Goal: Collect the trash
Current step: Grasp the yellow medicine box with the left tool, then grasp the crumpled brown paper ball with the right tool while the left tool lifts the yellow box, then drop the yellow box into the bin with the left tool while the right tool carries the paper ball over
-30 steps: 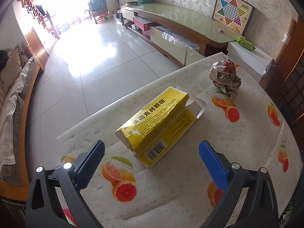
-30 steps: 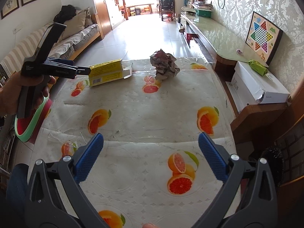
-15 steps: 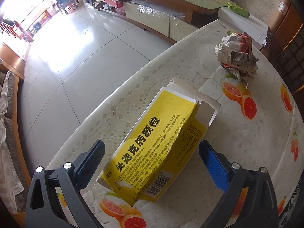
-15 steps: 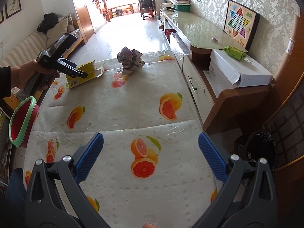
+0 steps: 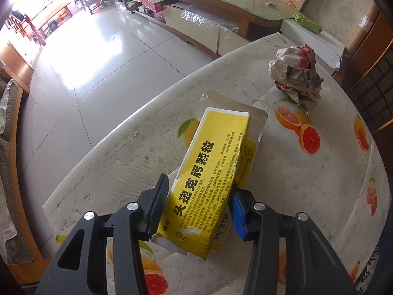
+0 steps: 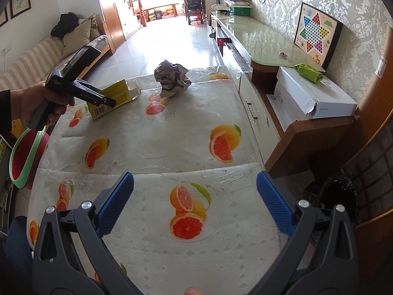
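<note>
A yellow cardboard box with an open end flap lies on the fruit-print tablecloth near the table's far left edge. My left gripper points steeply down with its jaws closing on the box's near end, and both pads touch its sides. The right wrist view shows the same box under the left gripper, which a hand holds. A crumpled paper ball rests apart from the box, farther right; the paper ball sits at the table's far end. My right gripper hovers open over the near table, with nothing between its fingers.
A red bin with a green rim stands beside the table's left edge. A dark bin with a black bag is on the floor at right. A white carton sits on a wooden stand, and a sofa lines the left wall.
The left gripper sank over the yellow box and its jaws came in from wide open to the box's sides. The right gripper shifted slightly and stayed open.
</note>
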`<action>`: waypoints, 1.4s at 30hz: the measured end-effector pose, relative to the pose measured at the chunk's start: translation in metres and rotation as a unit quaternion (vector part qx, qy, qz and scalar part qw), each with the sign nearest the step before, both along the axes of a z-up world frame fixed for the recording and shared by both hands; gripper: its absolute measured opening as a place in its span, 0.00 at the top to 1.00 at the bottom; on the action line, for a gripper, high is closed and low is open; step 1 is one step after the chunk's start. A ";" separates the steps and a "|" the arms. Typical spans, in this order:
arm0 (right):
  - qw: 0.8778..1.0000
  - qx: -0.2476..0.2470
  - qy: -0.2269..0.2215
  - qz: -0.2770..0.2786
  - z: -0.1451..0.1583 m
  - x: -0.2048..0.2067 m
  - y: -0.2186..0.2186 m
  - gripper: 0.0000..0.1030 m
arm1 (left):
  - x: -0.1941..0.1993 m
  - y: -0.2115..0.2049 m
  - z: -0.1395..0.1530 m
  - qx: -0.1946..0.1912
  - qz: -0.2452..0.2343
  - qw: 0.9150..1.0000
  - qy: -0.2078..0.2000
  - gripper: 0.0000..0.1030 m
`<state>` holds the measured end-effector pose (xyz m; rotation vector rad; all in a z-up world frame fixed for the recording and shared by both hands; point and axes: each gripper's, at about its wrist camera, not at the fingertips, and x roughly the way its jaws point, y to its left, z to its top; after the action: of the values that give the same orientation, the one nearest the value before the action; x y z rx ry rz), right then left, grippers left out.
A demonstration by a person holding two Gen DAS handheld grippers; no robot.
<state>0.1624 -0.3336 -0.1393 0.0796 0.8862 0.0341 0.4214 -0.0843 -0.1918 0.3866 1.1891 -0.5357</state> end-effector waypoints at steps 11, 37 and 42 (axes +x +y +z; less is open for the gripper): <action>1.000 -0.016 -0.017 0.015 0.005 0.048 0.009 0.05 | -0.023 0.024 0.007 -0.041 0.050 0.998 -0.013 0.64; 0.992 -0.096 0.033 0.069 -0.053 0.249 0.075 0.05 | -0.191 0.102 0.078 -0.121 0.118 0.983 -0.066 0.64; 0.992 -0.100 0.053 0.059 -0.069 0.257 0.071 0.06 | -0.210 0.110 0.084 -0.130 0.131 0.980 -0.071 0.64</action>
<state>0.4198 -0.2625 -0.2088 -0.1607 0.9962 0.0520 0.2112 0.0258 -0.1080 0.0405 0.9981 -0.4202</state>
